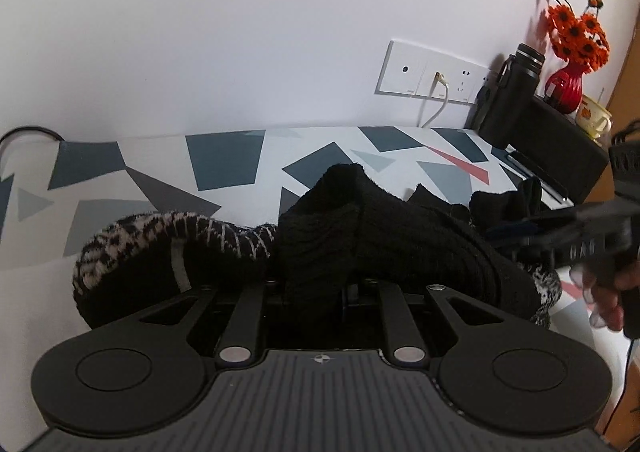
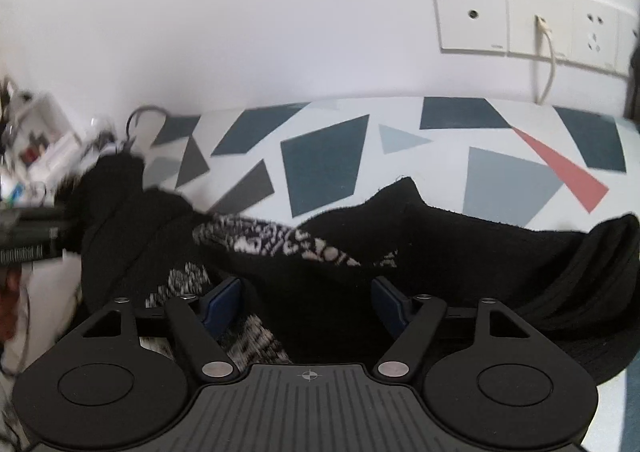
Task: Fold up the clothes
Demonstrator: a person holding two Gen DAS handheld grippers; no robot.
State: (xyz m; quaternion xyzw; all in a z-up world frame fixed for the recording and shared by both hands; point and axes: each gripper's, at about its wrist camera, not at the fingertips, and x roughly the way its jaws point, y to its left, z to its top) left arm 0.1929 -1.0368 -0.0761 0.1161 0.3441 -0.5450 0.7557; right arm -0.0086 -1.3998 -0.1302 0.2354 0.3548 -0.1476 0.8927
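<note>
I am working over the patterned table (image 2: 324, 167), which is running back to the white wall. The black knit garment (image 1: 360, 236) is lying bunched across the near middle, its black-and-white patterned part (image 1: 160, 236) trailing left. My left gripper (image 1: 316, 288) is clamped on a fold of the black knit, fabric bulging over the jaws. My right gripper (image 2: 308, 304) is standing open, blue pads (image 2: 224, 298) clear on both sides, knit lying loose between them. I am judging that the next move needs the right pads closing on a single edge, not the heap; otherwise layers will be dragging together. Keep both grips level while spreading.
</note>
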